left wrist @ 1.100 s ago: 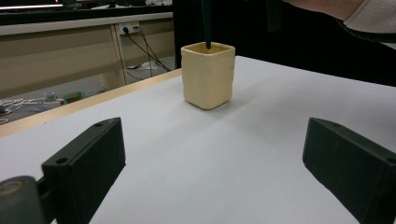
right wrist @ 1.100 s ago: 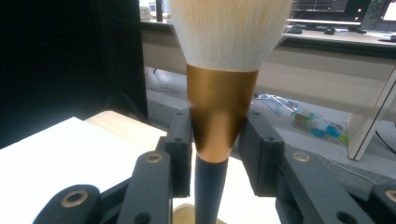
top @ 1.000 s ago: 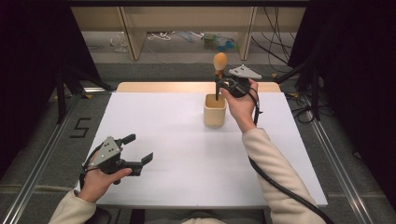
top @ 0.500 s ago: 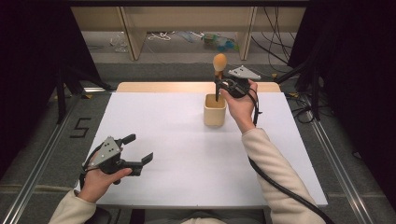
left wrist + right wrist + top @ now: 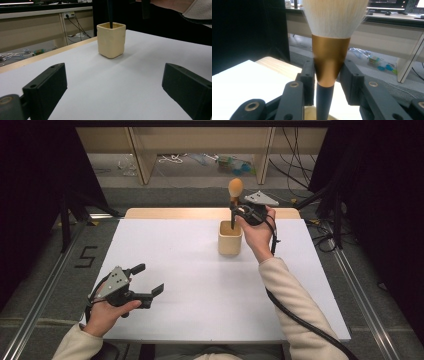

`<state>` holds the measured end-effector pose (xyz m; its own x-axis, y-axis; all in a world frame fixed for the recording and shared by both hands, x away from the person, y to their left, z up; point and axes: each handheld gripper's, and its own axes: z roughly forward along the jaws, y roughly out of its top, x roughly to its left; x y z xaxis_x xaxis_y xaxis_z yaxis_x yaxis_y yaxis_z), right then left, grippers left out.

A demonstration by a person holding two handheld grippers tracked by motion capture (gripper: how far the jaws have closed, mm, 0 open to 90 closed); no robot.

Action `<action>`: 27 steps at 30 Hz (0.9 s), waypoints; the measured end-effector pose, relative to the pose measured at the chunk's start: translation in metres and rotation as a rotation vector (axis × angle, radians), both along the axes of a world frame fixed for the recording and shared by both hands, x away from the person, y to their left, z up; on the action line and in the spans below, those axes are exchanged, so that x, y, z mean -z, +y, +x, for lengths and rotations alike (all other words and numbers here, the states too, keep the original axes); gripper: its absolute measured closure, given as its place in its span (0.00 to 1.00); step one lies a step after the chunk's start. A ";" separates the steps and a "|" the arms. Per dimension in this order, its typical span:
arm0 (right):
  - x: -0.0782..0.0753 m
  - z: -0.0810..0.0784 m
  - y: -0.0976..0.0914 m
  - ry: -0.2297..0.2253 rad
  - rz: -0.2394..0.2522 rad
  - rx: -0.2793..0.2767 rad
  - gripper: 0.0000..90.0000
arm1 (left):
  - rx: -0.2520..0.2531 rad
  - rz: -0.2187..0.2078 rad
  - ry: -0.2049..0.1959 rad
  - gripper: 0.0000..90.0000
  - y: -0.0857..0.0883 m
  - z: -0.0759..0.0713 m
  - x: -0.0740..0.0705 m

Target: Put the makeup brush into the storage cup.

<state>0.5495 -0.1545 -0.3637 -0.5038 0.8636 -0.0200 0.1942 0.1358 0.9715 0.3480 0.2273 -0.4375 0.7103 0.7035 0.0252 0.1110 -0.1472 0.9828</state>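
A makeup brush [image 5: 235,186] with a pale bristle head, copper ferrule [image 5: 330,60] and dark handle stands upright, bristles up. Its handle [image 5: 110,13] reaches down into a cream square cup [image 5: 230,240] at the far middle of the white table. My right gripper [image 5: 234,210] is just above the cup, shut on the brush at the ferrule, with both pads pressing it in the right gripper view. My left gripper [image 5: 147,279] rests low at the front left, open and holding nothing. In the left gripper view the cup [image 5: 111,40] stands well ahead of the wide-apart jaws.
The white tabletop [image 5: 190,270] has a wooden strip [image 5: 170,213] along its far edge. Beyond it stand wooden shelf legs with cables and small items on the floor. Black curtains flank both sides. A "5" mark [image 5: 86,256] lies on the floor at left.
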 end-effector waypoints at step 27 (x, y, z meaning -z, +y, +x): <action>0.007 0.002 0.002 0.008 -0.012 0.002 0.74 | 0.001 0.000 0.000 0.06 0.000 0.000 0.000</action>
<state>0.5517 -0.1522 -0.3708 -0.5021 0.8644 -0.0261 0.2021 0.1467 0.9683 0.3480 0.2274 -0.4375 0.7110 0.7028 0.0255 0.1107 -0.1476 0.9828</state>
